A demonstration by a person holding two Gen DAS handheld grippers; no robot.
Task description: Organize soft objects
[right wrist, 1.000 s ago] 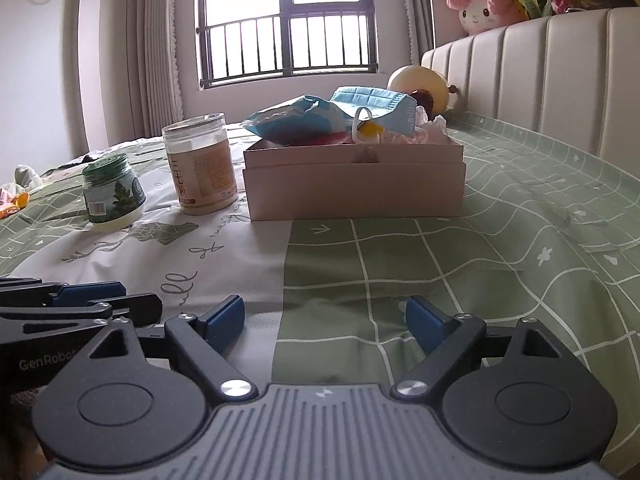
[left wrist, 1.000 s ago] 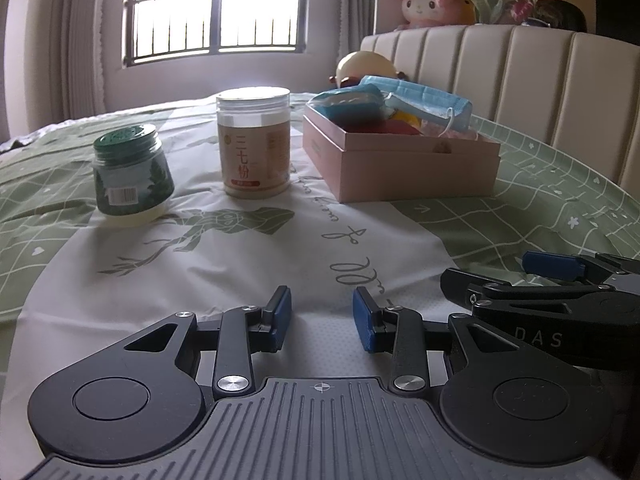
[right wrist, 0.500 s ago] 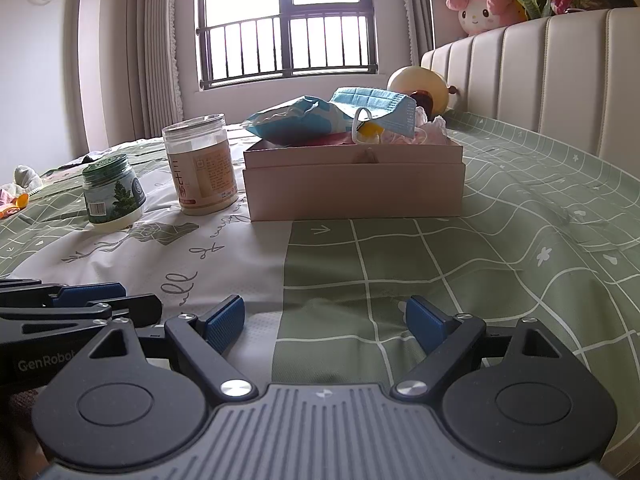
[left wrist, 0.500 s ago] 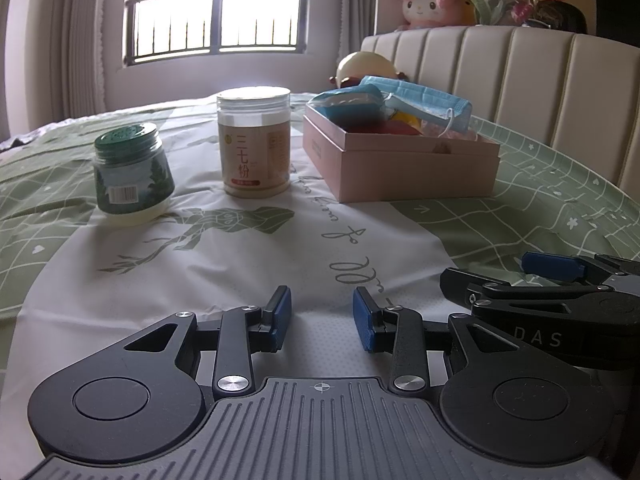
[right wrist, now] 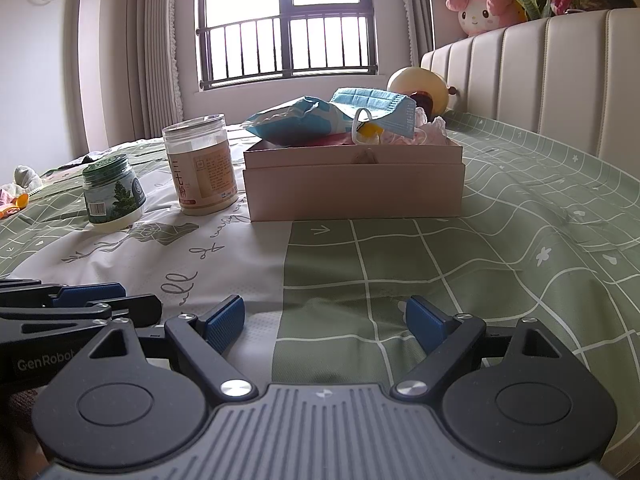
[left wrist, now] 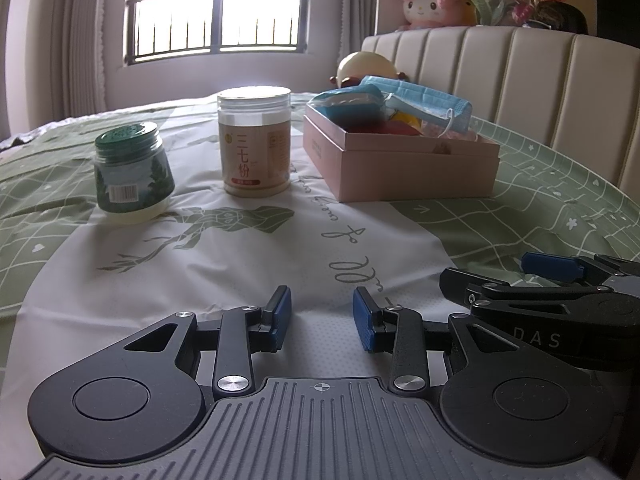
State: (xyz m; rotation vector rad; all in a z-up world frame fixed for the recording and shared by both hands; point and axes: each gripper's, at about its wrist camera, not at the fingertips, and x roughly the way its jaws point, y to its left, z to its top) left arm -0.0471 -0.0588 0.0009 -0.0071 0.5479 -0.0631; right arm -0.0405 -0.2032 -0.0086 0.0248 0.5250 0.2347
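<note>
A pink box (left wrist: 416,168) (right wrist: 354,184) stands on the bed and holds soft things: a blue face mask (left wrist: 424,100) (right wrist: 376,106), a blue and white soft packet (left wrist: 348,100) (right wrist: 296,120), and red, yellow and pink items. My left gripper (left wrist: 322,316) rests low on the bedspread, jaws partly apart and empty. My right gripper (right wrist: 324,322) rests beside it, wide open and empty. Each shows in the other's view: the right gripper (left wrist: 560,280), the left gripper (right wrist: 76,304).
A green-lidded jar (left wrist: 130,172) (right wrist: 112,190) and a tall clear jar of beige powder (left wrist: 256,140) (right wrist: 202,164) stand left of the box. A padded headboard (left wrist: 520,80) runs along the right, with a pink plush (left wrist: 432,4) on top. A round cream toy (right wrist: 420,84) lies behind the box.
</note>
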